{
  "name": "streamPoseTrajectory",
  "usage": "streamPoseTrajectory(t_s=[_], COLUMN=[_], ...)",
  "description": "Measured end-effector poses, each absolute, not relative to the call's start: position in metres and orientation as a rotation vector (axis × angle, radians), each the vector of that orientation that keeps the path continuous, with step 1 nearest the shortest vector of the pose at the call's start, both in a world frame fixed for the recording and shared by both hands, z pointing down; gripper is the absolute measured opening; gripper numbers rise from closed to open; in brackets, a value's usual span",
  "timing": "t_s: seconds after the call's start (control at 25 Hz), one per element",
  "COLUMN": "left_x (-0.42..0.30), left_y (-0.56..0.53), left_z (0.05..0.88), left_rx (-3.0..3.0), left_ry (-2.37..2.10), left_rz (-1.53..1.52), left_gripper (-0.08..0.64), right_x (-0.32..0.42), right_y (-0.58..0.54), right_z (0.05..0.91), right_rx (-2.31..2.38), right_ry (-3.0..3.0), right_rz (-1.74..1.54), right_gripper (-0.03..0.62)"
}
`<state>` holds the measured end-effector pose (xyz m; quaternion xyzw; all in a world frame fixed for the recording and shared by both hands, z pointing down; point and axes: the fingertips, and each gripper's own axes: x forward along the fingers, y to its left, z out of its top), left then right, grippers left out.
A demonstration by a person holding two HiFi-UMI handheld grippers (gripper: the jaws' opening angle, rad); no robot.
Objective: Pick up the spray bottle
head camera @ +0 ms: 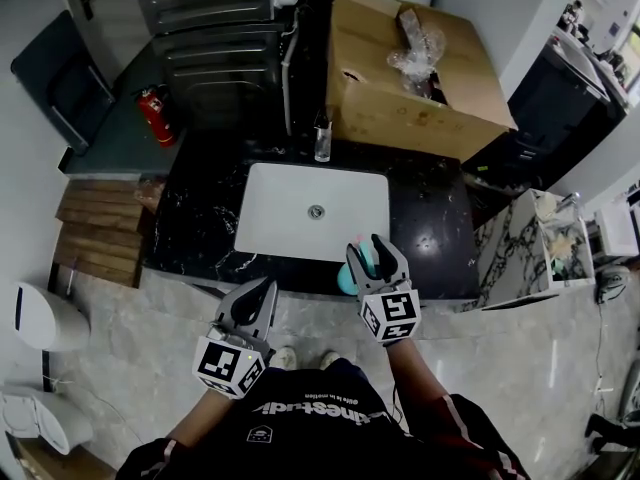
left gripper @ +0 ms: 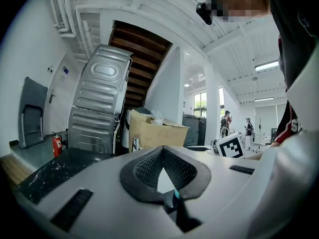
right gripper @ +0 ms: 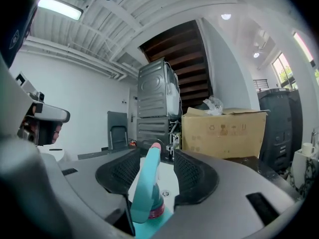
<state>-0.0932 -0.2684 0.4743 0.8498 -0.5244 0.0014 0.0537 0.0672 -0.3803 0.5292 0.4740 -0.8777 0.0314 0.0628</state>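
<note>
Head view: blk counter (head camera: 432, 230) w/ sink (head camera: 282, 220).

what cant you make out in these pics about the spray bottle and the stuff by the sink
Spray bottle body: head view, covered by the right gripper; right gripper view, cut off by the bottom edge.
Small clear bottle behind the sink: head view, too small to read any label.
Cardboard box contents: head view, crumpled plastic covers them.
</note>
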Motion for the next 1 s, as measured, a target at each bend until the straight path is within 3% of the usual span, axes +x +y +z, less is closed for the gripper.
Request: streamPoseTrajectory(t_s=[0.2, 0.6, 1.0], left_x=[-0.102, -0.110, -0.108], left_y=[-0.266, -0.268, -0.271], left_z=[0.472, 0.470, 0.464], left_rx=[2.569, 2.566, 2.590], left_ry=[-1.621, -1.638, -1.619], left_rz=[0.003, -0.003, -0.038], left_gripper=[0.015, 0.015, 0.015], right_x=[0.061, 0.057, 0.060], right_y=[-0.386, -0.388, -0.388], right_z=[0.533, 0.533, 0.526], right_rx=[1.407, 1.405, 1.420], right_ry=[-2.672, -2.655, -2.628], right_rz=[0.074, 0.029, 0.024], right_gripper=[0.224, 0.094, 0.094])
